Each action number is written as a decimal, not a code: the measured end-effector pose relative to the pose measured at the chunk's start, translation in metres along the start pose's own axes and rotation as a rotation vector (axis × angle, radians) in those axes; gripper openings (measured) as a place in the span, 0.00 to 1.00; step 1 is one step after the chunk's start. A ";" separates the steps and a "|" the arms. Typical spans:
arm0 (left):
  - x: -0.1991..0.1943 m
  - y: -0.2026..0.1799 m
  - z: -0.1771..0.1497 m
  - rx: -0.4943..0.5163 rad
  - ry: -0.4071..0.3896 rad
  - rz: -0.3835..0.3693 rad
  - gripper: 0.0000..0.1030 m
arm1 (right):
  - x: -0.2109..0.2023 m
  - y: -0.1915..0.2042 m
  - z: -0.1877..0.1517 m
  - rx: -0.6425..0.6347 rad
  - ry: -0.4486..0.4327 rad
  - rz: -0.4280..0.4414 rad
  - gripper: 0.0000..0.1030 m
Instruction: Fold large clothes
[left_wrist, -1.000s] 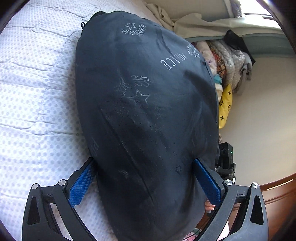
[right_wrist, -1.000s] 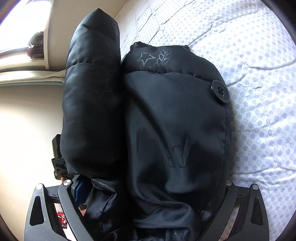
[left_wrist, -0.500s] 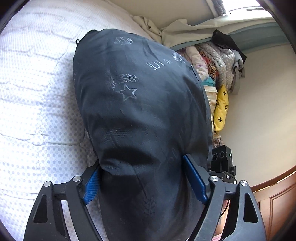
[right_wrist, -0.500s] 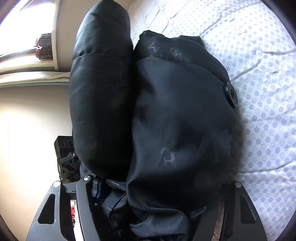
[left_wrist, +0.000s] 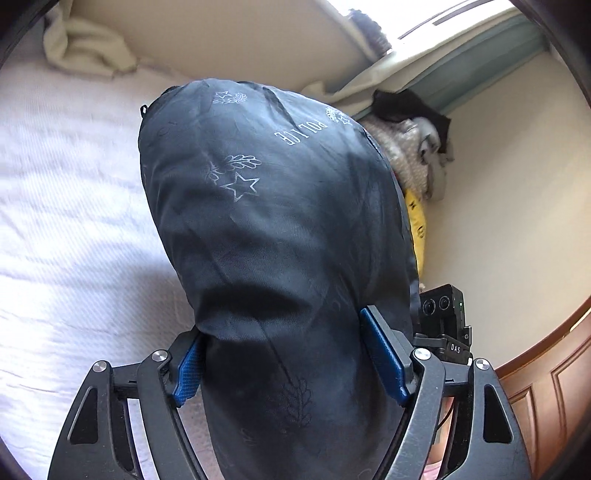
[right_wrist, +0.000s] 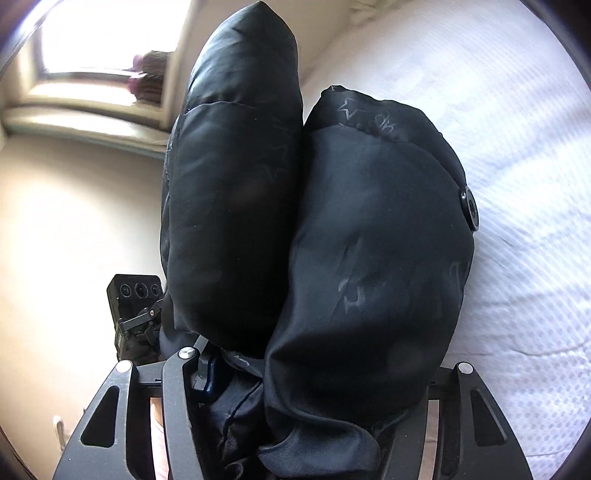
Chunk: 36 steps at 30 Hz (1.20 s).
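A: Left wrist view. The left hand-held gripper (left_wrist: 284, 354) has its blue pads (left_wrist: 384, 356) set wide, pressed into both flanks of the jacket (left_wrist: 280, 221). Clamped on the bulk, jaws far from meeting. The jacket is dark, puffy, printed with stars, leaves and "POLICE". It fills the middle of the frame, held up off the bed (left_wrist: 74, 206), which lies to the left.

B: Handling?

A: My judgement: padded, soft, light for its bulk. The shell looks smooth, so likely slippery. A pinch on one skin of cloth could slide; squeezing the whole thickness looks safer.

B: Right wrist view?

A: The right hand-held gripper (right_wrist: 314, 373) holds the same jacket (right_wrist: 369, 258). Cloth fills the space between its fingers and hides the pads nearly wholly; only a blue sliver (right_wrist: 208, 373) shows at left. Clamped on the jacket, as far as I can judge. A sleeve or folded panel (right_wrist: 236, 184) stands as a long roll against the left of the main body. A black button (right_wrist: 469, 214) sits at its right edge.

B: Surface and room?

A: The bed has a white quilted cover with a dotted pattern. It is soft, so folds will not crease sharply. Far right in the left view is a pile of clothes (left_wrist: 410, 155) against the wall, with something yellow (left_wrist: 417, 221) nearer. A bright window (right_wrist: 96, 48) shows at far left in the right view. Both views are blurred at the edges.
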<state>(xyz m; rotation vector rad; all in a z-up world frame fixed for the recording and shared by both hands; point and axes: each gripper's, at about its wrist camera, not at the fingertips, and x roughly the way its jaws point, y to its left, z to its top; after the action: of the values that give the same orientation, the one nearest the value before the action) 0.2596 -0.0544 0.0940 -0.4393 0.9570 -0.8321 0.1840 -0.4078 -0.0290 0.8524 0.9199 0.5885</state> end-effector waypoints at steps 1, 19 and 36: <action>-0.011 -0.002 0.002 0.013 -0.014 0.005 0.78 | -0.001 0.010 -0.001 -0.019 -0.007 0.016 0.55; -0.107 0.081 -0.017 0.000 -0.151 0.145 0.78 | 0.083 0.069 -0.053 -0.103 0.016 0.065 0.55; -0.063 0.185 -0.047 -0.124 -0.032 0.276 0.81 | 0.164 0.025 -0.050 -0.023 0.149 -0.096 0.56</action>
<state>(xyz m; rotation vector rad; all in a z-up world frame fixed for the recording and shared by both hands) 0.2790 0.1111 -0.0190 -0.4142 1.0163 -0.5172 0.2189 -0.2526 -0.0968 0.7461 1.0819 0.5837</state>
